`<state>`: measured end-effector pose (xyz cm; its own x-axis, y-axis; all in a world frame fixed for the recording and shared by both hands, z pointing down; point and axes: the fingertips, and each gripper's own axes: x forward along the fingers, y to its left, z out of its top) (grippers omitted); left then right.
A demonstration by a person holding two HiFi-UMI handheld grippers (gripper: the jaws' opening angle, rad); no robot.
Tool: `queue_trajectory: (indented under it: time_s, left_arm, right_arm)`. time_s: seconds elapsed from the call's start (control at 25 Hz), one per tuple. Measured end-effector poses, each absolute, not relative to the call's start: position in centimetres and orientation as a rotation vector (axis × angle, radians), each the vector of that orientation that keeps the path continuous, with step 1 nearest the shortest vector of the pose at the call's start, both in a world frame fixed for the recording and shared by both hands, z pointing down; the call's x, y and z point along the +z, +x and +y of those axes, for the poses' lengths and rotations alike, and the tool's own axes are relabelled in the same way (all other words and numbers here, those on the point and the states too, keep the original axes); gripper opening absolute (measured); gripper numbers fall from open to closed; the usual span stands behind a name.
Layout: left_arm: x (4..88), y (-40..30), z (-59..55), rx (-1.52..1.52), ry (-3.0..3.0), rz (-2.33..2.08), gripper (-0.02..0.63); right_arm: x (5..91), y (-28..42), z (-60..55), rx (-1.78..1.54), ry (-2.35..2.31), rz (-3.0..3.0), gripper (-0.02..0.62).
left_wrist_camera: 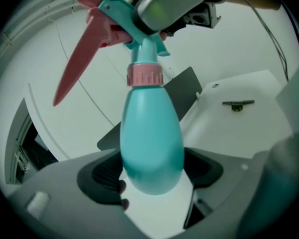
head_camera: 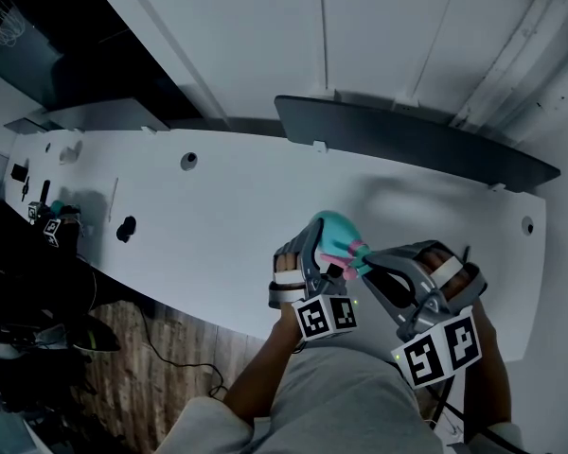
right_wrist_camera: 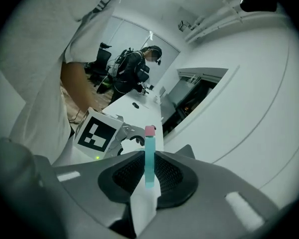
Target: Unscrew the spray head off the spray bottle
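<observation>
A teal spray bottle is held over the white table. In the left gripper view the bottle stands upright, and my left gripper is shut on its rounded body. Above the body come a pink collar, the teal spray head and a long pink trigger. My right gripper comes in from the right and is shut on the spray head, which shows edge-on between its dark pads. The two grippers sit close together, just off the table's near edge.
A long dark panel lies along the table's far side. Small dark objects sit at the table's left end. Below the near edge there is wooden floor with cables. A person stands at the table's far end.
</observation>
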<state>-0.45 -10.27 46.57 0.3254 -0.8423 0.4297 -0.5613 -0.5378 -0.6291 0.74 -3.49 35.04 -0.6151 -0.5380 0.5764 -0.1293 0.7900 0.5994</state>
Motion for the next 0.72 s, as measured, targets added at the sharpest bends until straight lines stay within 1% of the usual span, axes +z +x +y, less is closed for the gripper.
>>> queue_trajectory:
  time_s: [0.16,0.2,0.32,0.4,0.48,0.56,0.64,0.72]
  left_arm:
    - [47.1,-0.6,-10.3,-1.051,-2.276,1.274,0.374]
    - [47.3,-0.6,-10.2,-1.046,-2.299,1.287,0.374]
    - [47.6,-1.1,-10.5,-1.042,-2.348,1.332,0.374]
    - [47.5,-1.5,-10.8,-1.044,-2.337,1.352,0.374]
    - [47.3,-2.1,-11.1,-1.047,-2.316,1.375,0.374]
    - [47.2,-2.5,-11.4,-1.049,-2.296,1.394,0.374]
    - [47.0,-2.7,-11.7,-1.044,-2.281,1.405,0.374]
    - [46.8,-2.8,-11.8,-1.036,-2.268,1.416,0.374]
  right_arm:
    - [35.1,0.7,-3.9,-0.657,0.553,-2.207,0.073]
    - [35.0,0.5,-3.8,-0.640,0.565,-2.237,0.085]
    - [34.2,0.3,-3.4,-0.512,0.623,-2.387,0.176]
    - [33.1,0.7,-3.5,-0.325,0.704,-2.528,0.189]
    - [31.9,1.1,-3.8,0.058,0.817,-2.725,0.186]
    - [31.7,1.7,-3.9,0.611,0.862,-2.873,0.175]
    - [32.5,2.0,-4.0,1.141,0.826,-2.897,0.170]
    - [33.7,2.0,-4.2,1.462,0.819,-2.836,0.170]
